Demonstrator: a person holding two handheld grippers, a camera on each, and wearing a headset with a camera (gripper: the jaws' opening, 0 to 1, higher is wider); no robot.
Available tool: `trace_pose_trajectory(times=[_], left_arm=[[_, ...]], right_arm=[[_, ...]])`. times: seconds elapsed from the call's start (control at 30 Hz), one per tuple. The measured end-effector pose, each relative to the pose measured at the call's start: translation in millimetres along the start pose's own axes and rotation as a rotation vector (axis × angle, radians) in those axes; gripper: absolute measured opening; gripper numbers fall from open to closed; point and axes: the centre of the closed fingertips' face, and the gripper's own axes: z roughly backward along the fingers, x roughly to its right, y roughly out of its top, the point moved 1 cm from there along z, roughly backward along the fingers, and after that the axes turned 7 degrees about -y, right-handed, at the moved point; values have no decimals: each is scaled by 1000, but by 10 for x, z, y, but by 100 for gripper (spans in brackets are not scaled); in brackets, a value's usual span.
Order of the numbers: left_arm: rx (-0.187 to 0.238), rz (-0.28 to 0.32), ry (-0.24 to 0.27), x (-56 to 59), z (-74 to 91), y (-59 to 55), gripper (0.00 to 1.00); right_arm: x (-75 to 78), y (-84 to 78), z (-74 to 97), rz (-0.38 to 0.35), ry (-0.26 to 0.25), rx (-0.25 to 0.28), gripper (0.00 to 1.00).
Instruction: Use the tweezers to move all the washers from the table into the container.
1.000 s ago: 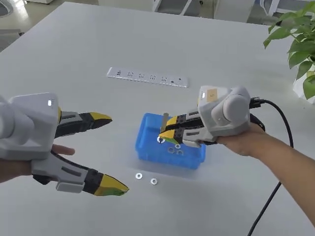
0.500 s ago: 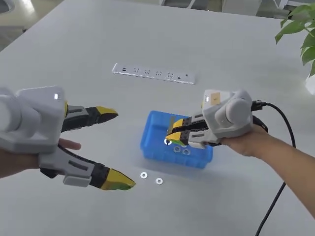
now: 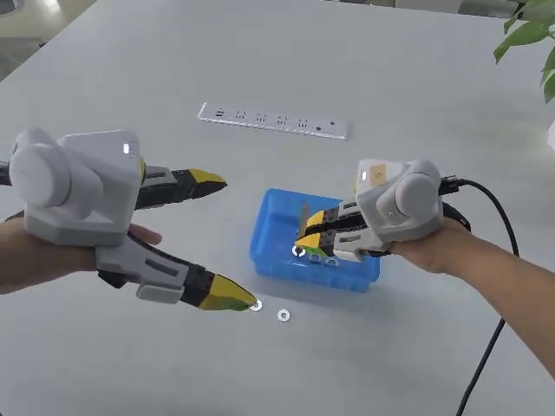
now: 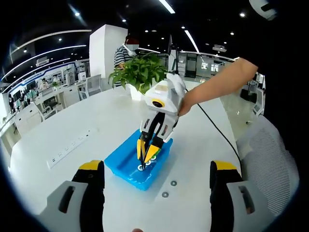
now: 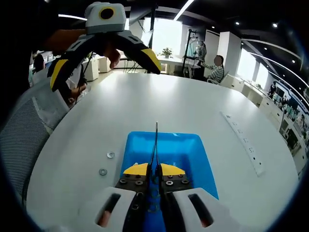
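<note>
R gripper (image 3: 305,238) clenched on tweezers (image 5: 155,145), tips down inside blue container (image 3: 270,227) among washers (image 3: 323,259); can't tell if one's pinched. Two loose washers (image 3: 284,315) on table (image 3: 390,87), just near of container. L gripper (image 3: 227,241) spread wide, empty. Prob. light, thin, hard, slick. Nip across the rim, one tine thru hole.

The counter (image 3: 390,78) is lit brightly and evenly from overhead, and only faint, soft shadows are cast under the left tongs (image 3: 234,243) and the right tongs (image 3: 305,238). Ceiling strip lights (image 4: 166,6) are seen above the right tongs in the left gripper view. A window (image 5: 166,34) beyond the left tongs is blown out white. Straight lines are bowed toward the edges of both gripper views. The head view is rendered sharp.
</note>
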Motion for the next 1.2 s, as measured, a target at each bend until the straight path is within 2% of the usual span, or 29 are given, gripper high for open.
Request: trace_pose_trajectory(times=[0.17, 0.27, 0.37, 0.6, 0.7, 0.83, 1.2], left_arm=[[-1, -21, -18, -75, -112, 63, 87], [2, -38, -39, -101, -177, 97, 77], [-11, -65, -69, -124, -252, 111, 66], [-16, -110, -101, -219, -390, 138, 49], [-38, -140, -110, -273, -467, 122, 40], [-49, -159, -135, -291, -543, 120, 32], [-104, -207, -193, -332, -716, 48, 20]], right_arm=[[9, 15, -10, -12, 0, 8, 7], [13, 13, -8, -11, 0, 8, 7], [14, 11, -7, -8, -1, 6, 7], [8, 8, -4, 4, 3, -1, 7], [8, 7, -6, 6, 5, -2, 7], [9, 6, -7, 10, 7, -3, 7], [1, 0, -5, 27, 13, -7, 7]])
